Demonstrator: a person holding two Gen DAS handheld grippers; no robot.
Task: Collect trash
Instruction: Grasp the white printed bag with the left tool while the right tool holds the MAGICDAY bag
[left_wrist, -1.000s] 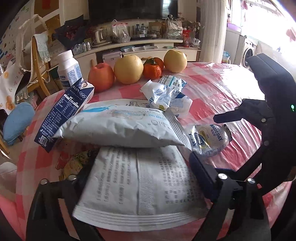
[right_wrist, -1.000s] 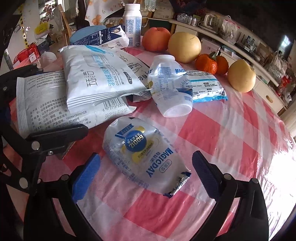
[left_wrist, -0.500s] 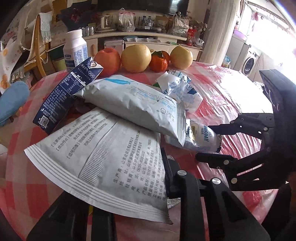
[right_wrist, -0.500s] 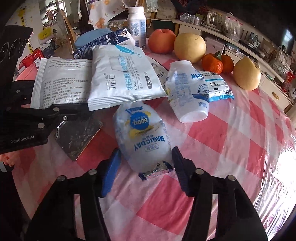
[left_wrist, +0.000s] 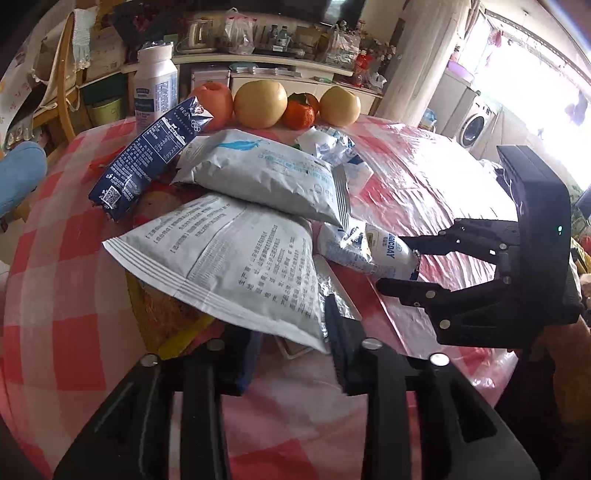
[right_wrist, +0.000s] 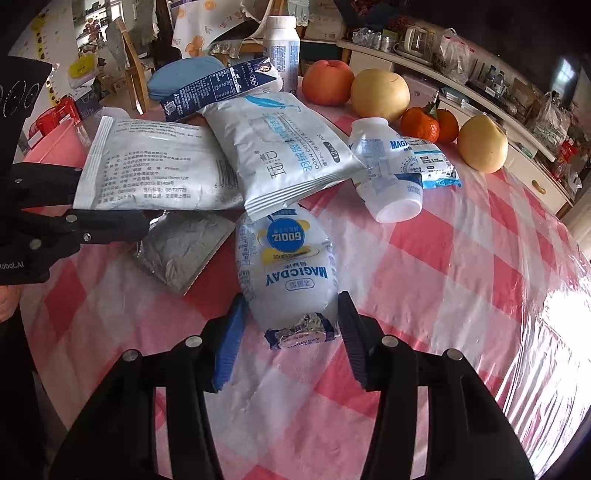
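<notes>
Currently, your items on the red-and-white checked surface (right_wrist: 443, 277):

1. MAGICDAY pouch (right_wrist: 288, 266), white, blue-and-yellow badge reading "6001Z" upside down. It lies flat near the surface's front edge. Your right tongs (right_wrist: 290, 306) have just been closing and now pinch its crimped end, one pad against each side. Only the left view shows this grip side-on.
2. White printed packet (left_wrist: 236, 258), dense small print and a barcode, too fine to read. Your left tongs (left_wrist: 291, 332) have just been opening; the packet's near corner lies between the spread fingers, and they seem not to press it, though the corner hides one pad.
3. Feather-print packet (right_wrist: 284, 147), overlapping item 2. "DOWN" and "12" read in the right view only.
4. Foil sheet (right_wrist: 181, 243), under item 2, clear only in the right view.
5. Blue carton (right_wrist: 221, 88), Olympic rings printed.
6. Overturned white bottle (right_wrist: 388, 173), "MAGIC" partly legible.
7. Washing machine (left_wrist: 476, 125), left view only.
8. Left tongs' housing, right view: "obot.AI".
</notes>
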